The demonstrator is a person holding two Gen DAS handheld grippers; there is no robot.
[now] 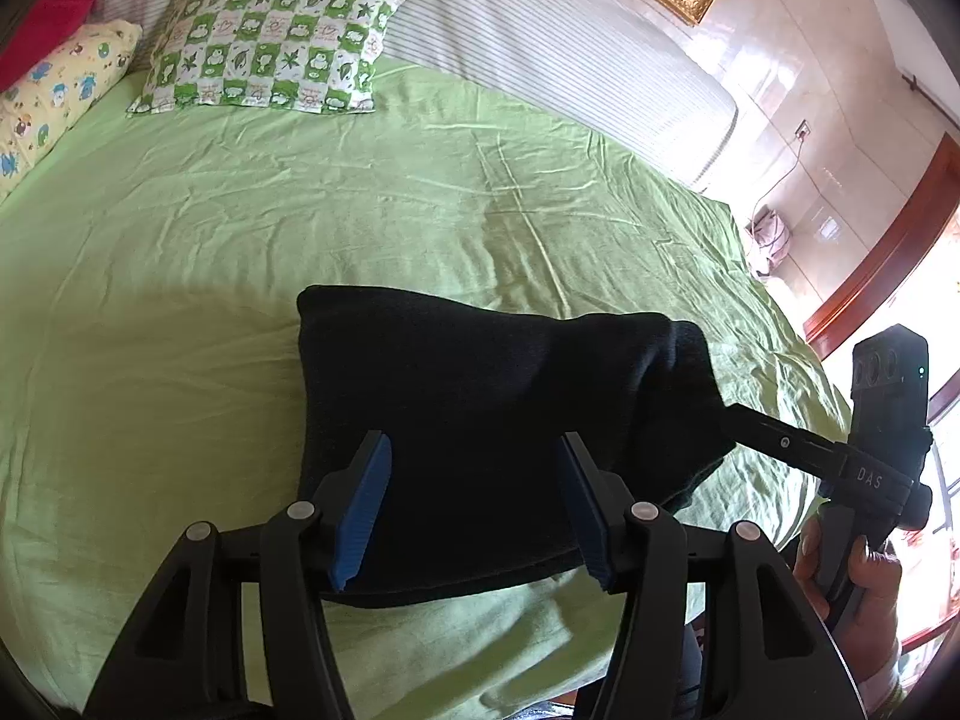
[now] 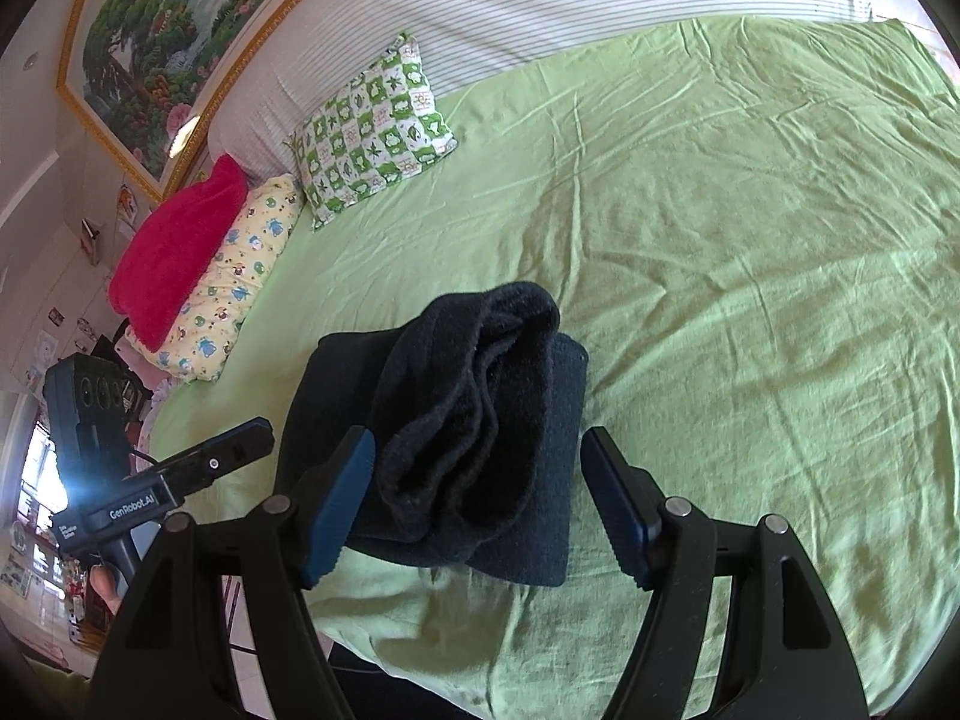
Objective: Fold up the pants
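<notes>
The black pants [image 1: 480, 420] lie folded in a compact bundle on the green bed sheet [image 1: 240, 252] near its front edge. In the right wrist view the pants [image 2: 468, 438] show a rolled upper layer on a flat lower layer. My left gripper [image 1: 474, 510] is open just above the bundle's near edge, holding nothing. My right gripper [image 2: 474, 504] is open at the bundle's near end, with the fabric between its fingers but not pinched. The right gripper also shows in the left wrist view [image 1: 780, 438], touching the bundle's right side. The left gripper shows in the right wrist view [image 2: 198, 468], left of the bundle.
A green-checked pillow [image 1: 270, 42], a yellow cartoon pillow [image 1: 54, 96] and a red cushion [image 2: 174, 252] lie at the bed's head against a striped headboard [image 2: 540, 6]. The bed's front edge [image 2: 384, 660] is close below the grippers. A framed painting [image 2: 168, 42] hangs above.
</notes>
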